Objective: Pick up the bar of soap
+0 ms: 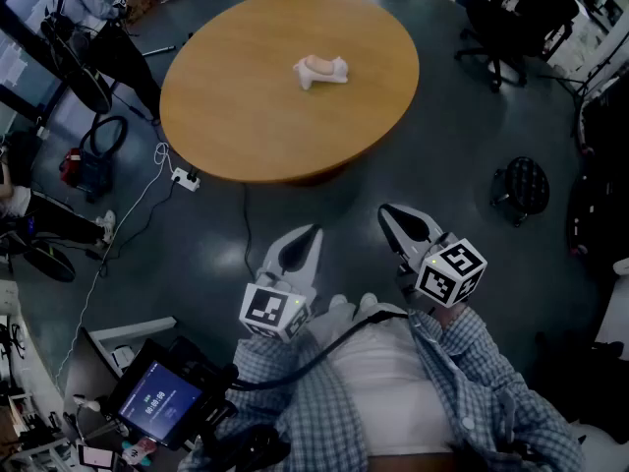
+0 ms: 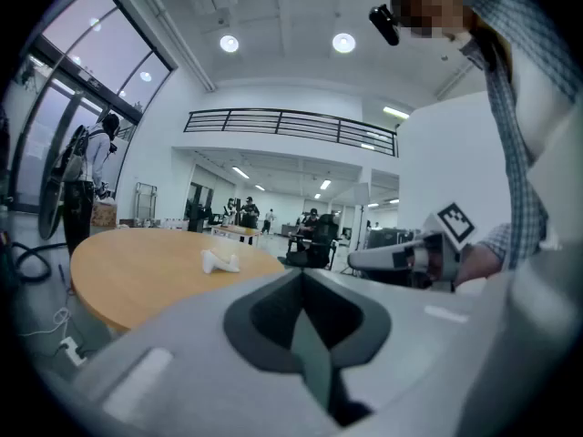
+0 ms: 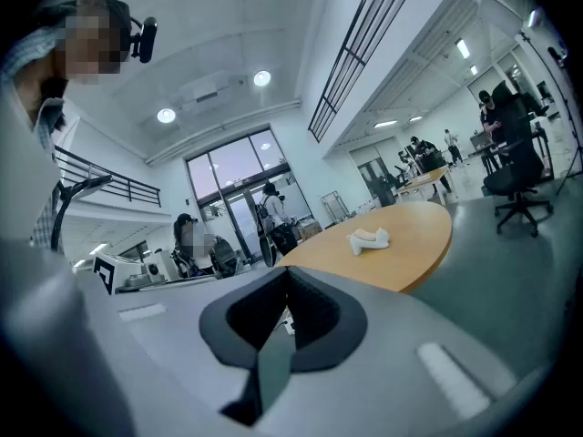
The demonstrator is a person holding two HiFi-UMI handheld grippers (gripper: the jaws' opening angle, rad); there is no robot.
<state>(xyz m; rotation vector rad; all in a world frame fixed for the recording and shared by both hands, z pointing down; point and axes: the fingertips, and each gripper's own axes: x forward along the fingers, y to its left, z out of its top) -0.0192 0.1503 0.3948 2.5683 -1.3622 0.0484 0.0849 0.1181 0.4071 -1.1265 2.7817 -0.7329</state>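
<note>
We stand before the round table [image 1: 246, 116], left gripper [image 1: 307, 239] beside right gripper [image 1: 393, 216], both over floor, well short of it. Bar of soap [image 1: 316, 64] lies on table's far-right part; stool [image 1: 521, 187] on floor to our right.

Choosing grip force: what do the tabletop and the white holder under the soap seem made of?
Tabletop: wood or wood-look laminate, matte, by its even tan colour. White holder: smooth, likely plastic or ceramic; too small to tell.

The soap [image 1: 316, 64] on the bench [image 1: 236, 116] is too small to tell from the white thing [image 1: 336, 75] under it. The top edge cuts off a chair [image 1: 506, 18].
</note>
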